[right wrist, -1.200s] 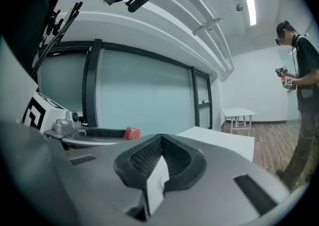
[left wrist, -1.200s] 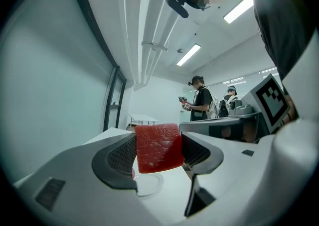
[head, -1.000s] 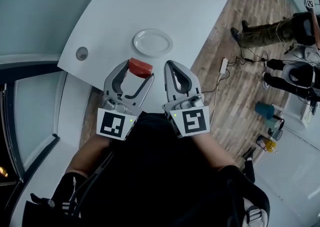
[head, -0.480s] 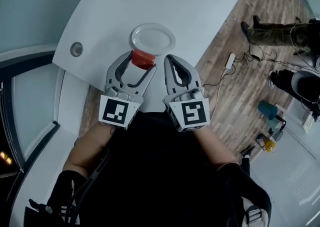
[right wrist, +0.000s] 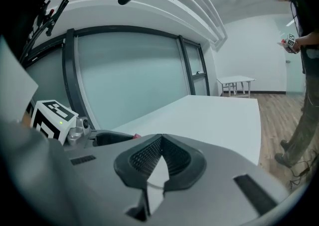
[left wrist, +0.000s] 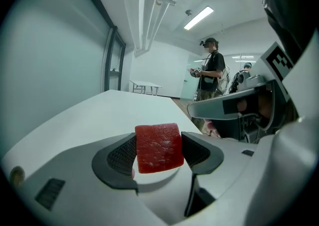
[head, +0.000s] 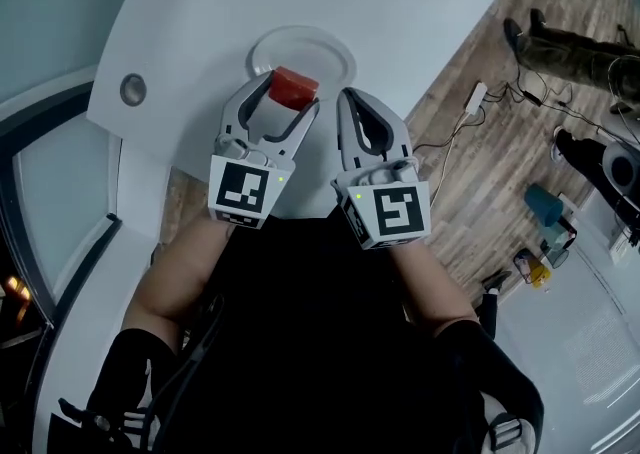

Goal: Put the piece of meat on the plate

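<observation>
A red block of meat [head: 293, 88] [left wrist: 159, 147] sits clamped between the pads of my left gripper [head: 286, 92] [left wrist: 158, 151], held over the near edge of the white plate [head: 318, 48]. The plate lies on the white table [head: 400, 2]; in the left gripper view its rim [left wrist: 157, 186] shows just below the meat. To the right, my right gripper [head: 347, 102] [right wrist: 160, 151] has its jaws pressed together with nothing between them, beside the plate's near right rim.
A round grey grommet [head: 132, 89] is set in the table at the left, near its edge. Right of the table, on the wooden floor, lie a power strip [head: 477, 97] and cables. People stand there [left wrist: 212, 73] [right wrist: 304, 65]. A glass partition [right wrist: 129, 80] runs along the table's far left.
Both grippers have moved forward toward the plate. The meat, still held in the left gripper, went from short of the plate to over its near edge.
</observation>
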The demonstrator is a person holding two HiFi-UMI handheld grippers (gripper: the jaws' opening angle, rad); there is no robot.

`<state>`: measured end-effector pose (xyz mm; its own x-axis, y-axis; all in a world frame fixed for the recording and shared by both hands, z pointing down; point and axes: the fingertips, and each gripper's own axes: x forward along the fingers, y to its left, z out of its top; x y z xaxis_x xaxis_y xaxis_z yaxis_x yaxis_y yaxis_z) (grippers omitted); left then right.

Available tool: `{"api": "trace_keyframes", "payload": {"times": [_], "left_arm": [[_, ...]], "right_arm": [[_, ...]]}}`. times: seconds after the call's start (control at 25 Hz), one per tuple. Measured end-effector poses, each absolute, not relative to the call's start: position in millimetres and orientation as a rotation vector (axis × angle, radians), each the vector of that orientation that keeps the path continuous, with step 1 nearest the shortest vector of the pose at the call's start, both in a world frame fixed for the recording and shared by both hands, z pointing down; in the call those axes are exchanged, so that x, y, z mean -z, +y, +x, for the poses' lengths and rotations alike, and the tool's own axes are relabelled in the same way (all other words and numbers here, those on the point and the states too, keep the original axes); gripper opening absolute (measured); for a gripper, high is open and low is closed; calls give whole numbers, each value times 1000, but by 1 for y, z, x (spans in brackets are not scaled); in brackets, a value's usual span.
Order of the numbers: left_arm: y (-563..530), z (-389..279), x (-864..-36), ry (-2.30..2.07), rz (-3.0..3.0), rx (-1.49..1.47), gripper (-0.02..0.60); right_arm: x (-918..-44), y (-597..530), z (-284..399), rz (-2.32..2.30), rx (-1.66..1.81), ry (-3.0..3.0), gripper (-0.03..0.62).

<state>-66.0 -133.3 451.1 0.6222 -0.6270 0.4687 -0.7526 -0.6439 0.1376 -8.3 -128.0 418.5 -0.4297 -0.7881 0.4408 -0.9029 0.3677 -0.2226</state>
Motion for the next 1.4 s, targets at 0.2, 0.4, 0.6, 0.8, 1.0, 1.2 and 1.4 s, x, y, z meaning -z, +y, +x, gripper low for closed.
{"api": "trace_keyframes", "payload": {"times": [0.2, 0.4, 0.6, 0.8, 1.0, 1.2, 1.4], "left_arm": [[-140, -58, -472, -1093, 2489, -637, 282], [-144, -48, -491, -1038, 2441, -724, 282], [-144, -38, -503, -1011, 2415, -803, 282], [-143, -28, -505, -982, 2402, -878, 284], [-144, -25, -510, -973, 2381, -936, 284], [-144, -30, -515, -977, 2362, -1000, 284], [-149, -31, -515, -988, 2354, -983, 282]], "right_arm": [[-438, -142, -4, 1484, -697, -2354, 3], [-452, -146, -5, 1452, -751, -2353, 3], [-475, -146, 16, 1492, -823, -2306, 3], [-486, -144, 24, 1504, -871, -2285, 3], [-490, -145, 28, 1512, -895, -2277, 3], [-491, -142, 21, 1503, -896, -2269, 3], [-485, -145, 25, 1518, -862, -2284, 4]]}}
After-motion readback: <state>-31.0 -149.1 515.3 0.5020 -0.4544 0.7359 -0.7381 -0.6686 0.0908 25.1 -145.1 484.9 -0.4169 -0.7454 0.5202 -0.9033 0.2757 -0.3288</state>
